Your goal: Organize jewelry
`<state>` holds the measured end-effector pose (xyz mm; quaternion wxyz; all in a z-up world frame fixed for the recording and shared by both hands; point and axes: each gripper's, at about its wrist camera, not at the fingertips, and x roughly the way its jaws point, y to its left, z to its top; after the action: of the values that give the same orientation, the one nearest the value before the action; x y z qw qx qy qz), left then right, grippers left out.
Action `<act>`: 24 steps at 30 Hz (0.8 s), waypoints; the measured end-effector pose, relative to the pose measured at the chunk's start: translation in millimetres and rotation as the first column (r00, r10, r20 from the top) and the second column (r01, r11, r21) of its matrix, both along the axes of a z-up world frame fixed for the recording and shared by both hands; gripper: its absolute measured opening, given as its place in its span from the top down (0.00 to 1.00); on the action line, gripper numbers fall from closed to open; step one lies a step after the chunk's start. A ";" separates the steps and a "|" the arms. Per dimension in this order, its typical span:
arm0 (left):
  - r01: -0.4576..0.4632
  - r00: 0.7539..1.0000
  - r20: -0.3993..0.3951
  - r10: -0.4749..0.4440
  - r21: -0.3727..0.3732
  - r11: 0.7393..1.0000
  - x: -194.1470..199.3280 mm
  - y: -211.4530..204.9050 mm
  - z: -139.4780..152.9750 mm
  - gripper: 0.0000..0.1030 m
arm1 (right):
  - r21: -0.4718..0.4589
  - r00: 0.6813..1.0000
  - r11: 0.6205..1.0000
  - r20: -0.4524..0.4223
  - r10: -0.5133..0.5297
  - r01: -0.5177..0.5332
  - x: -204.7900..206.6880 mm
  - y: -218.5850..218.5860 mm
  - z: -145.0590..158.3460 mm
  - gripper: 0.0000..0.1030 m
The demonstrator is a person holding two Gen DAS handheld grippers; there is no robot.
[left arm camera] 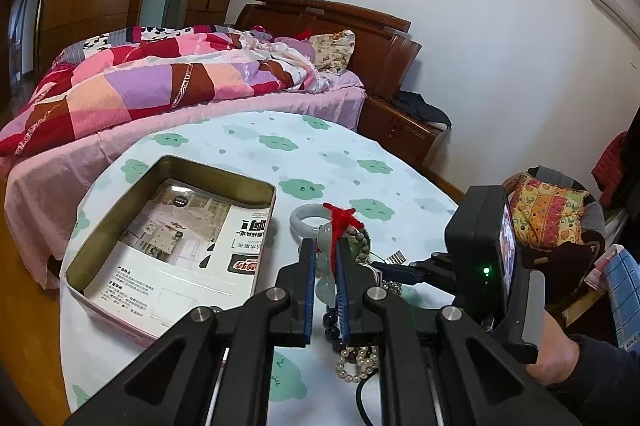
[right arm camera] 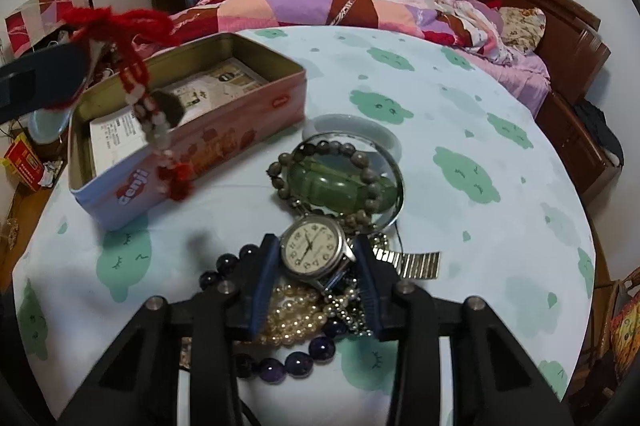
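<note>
The round worktop (right arm camera: 460, 130) lay mostly bare beyond the open tin (right arm camera: 192, 130) at its left and the jewelry heap (right arm camera: 336, 226). The left gripper (left arm camera: 325, 266) was clamped on a red-corded jade pendant (left arm camera: 326, 280), raised beside the tin. The right gripper (right arm camera: 316, 278) stood apart, straddling the watch (right arm camera: 312, 250) in the heap.

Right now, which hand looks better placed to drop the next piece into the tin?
Left. Its tool is shut on the red-corded pendant, which hangs lifted beside the open tin. The right tool is open, low over the watch in the pile, holding nothing.
</note>
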<state>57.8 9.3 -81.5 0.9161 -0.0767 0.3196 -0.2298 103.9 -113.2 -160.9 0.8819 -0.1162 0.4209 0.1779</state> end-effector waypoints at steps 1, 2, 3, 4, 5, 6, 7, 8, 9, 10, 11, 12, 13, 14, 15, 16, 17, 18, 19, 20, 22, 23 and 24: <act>0.000 1.000 -0.001 0.000 -0.001 1.000 0.2 0.6 -0.2 0.92 | 0.008 1.000 1.000 0.000 0.002 -0.002 -0.3 -1.5 -0.3 0.60; -0.002 1.000 -0.001 0.002 0.000 1.000 0.3 0.9 -0.1 0.92 | 0.012 1.000 1.000 0.000 0.002 -0.002 0.0 -1.4 -0.1 0.61; -0.001 1.000 -0.001 0.001 -0.001 1.000 0.2 1.1 -0.1 0.92 | 0.020 1.000 1.000 -0.001 0.001 -0.001 0.1 -2.6 -0.2 0.61; 0.000 1.000 -0.002 0.000 -0.002 1.000 0.4 0.9 -0.2 0.92 | 0.028 1.000 1.000 -0.002 -0.001 0.002 0.0 -3.5 -0.2 0.61; 0.000 1.000 -0.002 0.000 -0.002 1.000 0.3 1.0 -0.3 0.92 | 0.033 1.000 0.999 -0.002 -0.003 0.003 -0.3 -3.7 0.0 0.61; 0.002 1.000 -0.003 -0.002 -0.003 1.000 0.3 1.0 -0.4 0.92 | 0.039 1.000 0.999 -0.001 -0.005 0.005 -0.7 -4.4 0.2 0.61; 0.003 1.000 -0.003 -0.003 -0.004 1.000 0.3 0.9 -0.4 0.92 | 0.044 1.000 0.999 0.001 -0.007 0.007 -1.5 -4.8 0.7 0.62; 0.003 1.000 -0.003 -0.003 -0.007 1.000 0.0 1.5 -0.4 0.92 | 0.051 1.000 0.999 0.003 -0.011 0.011 -2.4 -5.4 1.5 0.63; 0.004 1.000 -0.004 -0.004 -0.011 1.000 0.3 2.4 -0.7 0.92 | 0.058 1.000 0.998 0.005 -0.013 0.012 -2.6 -5.9 2.3 0.65; 0.007 1.000 -0.005 -0.007 -0.016 1.000 0.3 3.3 -0.7 0.92 | 0.073 1.000 0.997 0.012 -0.015 0.014 -4.0 -6.9 4.4 0.73; 0.011 1.000 -0.007 -0.011 -0.024 1.000 0.8 4.2 -0.8 0.92 | 0.093 1.000 0.996 0.022 -0.014 0.011 -5.8 -7.8 7.8 0.79; 0.014 1.000 -0.009 -0.014 -0.032 0.999 1.1 5.2 -0.7 0.92 | 0.093 1.000 0.996 0.026 -0.016 0.014 -7.2 -7.4 9.7 0.79; 0.013 1.000 -0.009 -0.013 -0.033 0.999 1.2 5.6 -1.0 0.92 | 0.086 0.999 0.996 0.028 -0.016 0.014 -7.8 -6.2 10.0 0.79; 0.011 1.000 -0.007 -0.011 -0.026 1.000 1.2 5.8 -0.8 0.92 | 0.079 1.000 0.997 0.025 -0.009 0.007 -8.0 -4.9 9.3 0.79; 0.010 1.000 -0.006 -0.010 -0.023 1.000 1.5 6.2 -0.6 0.92 | 0.078 1.000 0.997 0.022 -0.004 0.003 -7.8 -4.3 8.2 0.79; 0.007 1.000 -0.008 -0.008 -0.024 1.000 1.8 6.5 -1.1 0.92 | 0.075 1.000 0.997 0.022 -0.007 0.005 -7.4 -4.4 7.3 0.79; 0.006 1.000 -0.010 -0.006 -0.022 1.000 2.3 6.1 -1.3 0.92 | 0.075 1.000 0.997 0.021 -0.011 0.009 -6.5 -4.9 6.4 0.78; 0.006 1.000 -0.011 -0.006 -0.019 1.000 2.3 5.8 -2.2 0.92 | 0.075 1.000 0.997 0.020 -0.013 0.011 -6.6 -5.6 5.9 0.76; 0.005 1.000 -0.013 -0.006 -0.018 1.000 2.3 5.0 -2.1 0.92 | 0.067 1.000 0.998 0.020 -0.017 0.016 -5.4 -5.7 5.2 0.68; 0.006 1.000 -0.016 -0.006 -0.018 1.000 2.7 4.3 -2.6 0.92 | 0.052 0.999 0.998 0.019 -0.027 0.026 -4.3 -6.4 4.0 0.48; 0.006 1.000 -0.014 -0.006 -0.013 1.000 2.4 2.9 -2.7 0.92 | 0.029 0.999 0.999 0.013 -0.033 0.033 0.0 -5.5 -0.3 0.34; 0.003 1.000 -0.009 -0.004 -0.006 1.000 1.9 2.2 -2.5 0.92 | 0.024 1.000 0.999 0.004 -0.027 0.027 1.1 -5.5 -2.4 0.40; -0.002 1.000 -0.002 0.002 0.006 1.000 1.1 1.3 -2.2 0.92 | 0.019 1.000 1.000 -0.005 -0.018 0.018 2.2 -4.3 -4.6 0.45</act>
<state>59.0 10.6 -83.7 0.9161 -0.0743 0.3214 -0.2279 106.0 -117.6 -165.5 0.8834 -0.1037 0.4225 0.1742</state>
